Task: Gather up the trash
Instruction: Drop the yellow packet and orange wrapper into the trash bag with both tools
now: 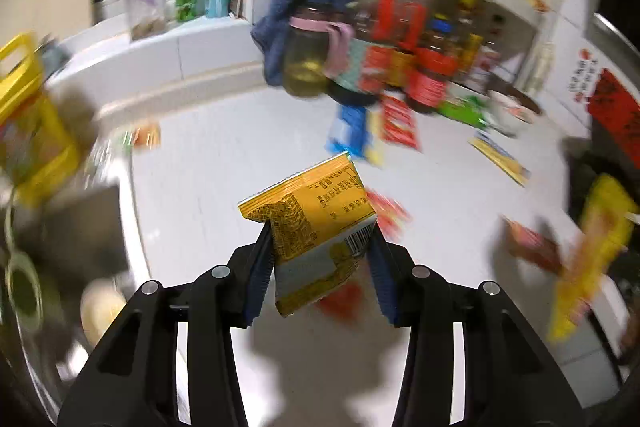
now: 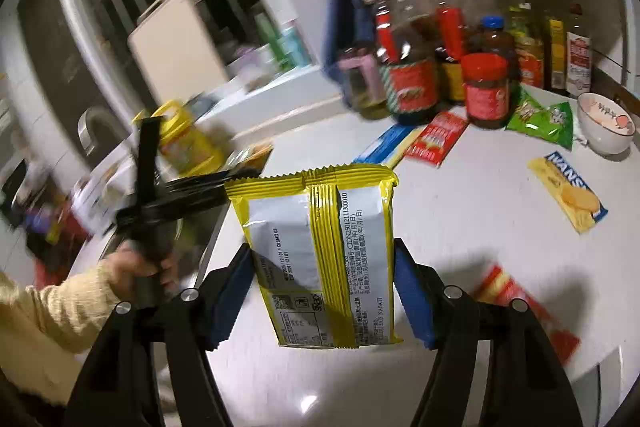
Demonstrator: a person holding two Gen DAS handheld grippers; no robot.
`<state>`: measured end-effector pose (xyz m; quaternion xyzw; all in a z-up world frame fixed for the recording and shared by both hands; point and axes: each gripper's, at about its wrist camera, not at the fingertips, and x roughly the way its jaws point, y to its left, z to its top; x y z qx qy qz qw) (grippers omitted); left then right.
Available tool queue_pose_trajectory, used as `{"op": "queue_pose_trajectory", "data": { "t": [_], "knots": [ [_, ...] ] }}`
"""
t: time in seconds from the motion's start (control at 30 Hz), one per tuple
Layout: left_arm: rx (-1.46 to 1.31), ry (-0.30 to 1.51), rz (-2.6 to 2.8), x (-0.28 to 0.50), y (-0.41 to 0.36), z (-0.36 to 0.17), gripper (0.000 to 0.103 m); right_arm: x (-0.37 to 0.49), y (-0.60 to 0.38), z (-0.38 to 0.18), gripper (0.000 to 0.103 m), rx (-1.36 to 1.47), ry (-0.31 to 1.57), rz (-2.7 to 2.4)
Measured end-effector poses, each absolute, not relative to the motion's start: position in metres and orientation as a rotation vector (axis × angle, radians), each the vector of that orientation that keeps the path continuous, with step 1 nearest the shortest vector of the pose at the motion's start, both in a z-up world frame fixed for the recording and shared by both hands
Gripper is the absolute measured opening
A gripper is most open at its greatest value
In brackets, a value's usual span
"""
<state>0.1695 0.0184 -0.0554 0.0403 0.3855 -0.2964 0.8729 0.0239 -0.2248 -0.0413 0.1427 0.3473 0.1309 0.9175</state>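
While both my tongs are already clamped on packets, left tongs [image 1: 320,255] pinching an orange packet [image 1: 316,223] and right tongs [image 2: 322,291] a yellow one [image 2: 320,251] upright, remaining wrappers [image 2: 436,137] lie ahead on the bench [image 2: 480,211], nearer my right.

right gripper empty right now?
No, the right gripper is clamped on a yellow wrapper held upright between its blue pads.
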Motion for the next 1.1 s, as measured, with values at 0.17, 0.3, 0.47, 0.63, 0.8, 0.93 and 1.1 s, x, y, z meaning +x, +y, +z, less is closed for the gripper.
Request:
{"op": "queue_pose_trajectory", "data": {
  "t": [0.17,0.3,0.47,0.63,0.8,0.93,1.1],
  "knots": [
    [0.045,0.836,-0.546,0.023,0.02,-0.065,0.043,-0.045,-0.227,-0.054,0.067,0.21,0.75,0.434],
    [0.039,0.897,-0.479,-0.068,0.007,-0.089,0.043,-0.09,-0.238,-0.087,0.067,0.176,0.839,0.516],
    [0.024,1.06,-0.422,-0.112,-0.019,-0.179,0.044,-0.119,-0.244,-0.148,0.067,0.168,0.939,0.496],
    [0.031,1.215,-0.354,-0.111,-0.041,-0.283,0.047,-0.125,-0.243,-0.227,0.067,0.153,0.984,0.435],
    [0.071,1.279,-0.268,-0.092,-0.054,-0.338,0.074,-0.109,-0.237,-0.301,0.085,0.075,1.065,0.333],
    [0.081,1.25,-0.266,-0.084,-0.055,-0.339,0.079,-0.101,-0.238,-0.315,0.087,0.093,1.091,0.277],
    [0.1,1.141,-0.223,-0.095,-0.044,-0.287,0.084,-0.113,-0.246,-0.276,0.089,0.089,1.038,0.204]
  ]
}}
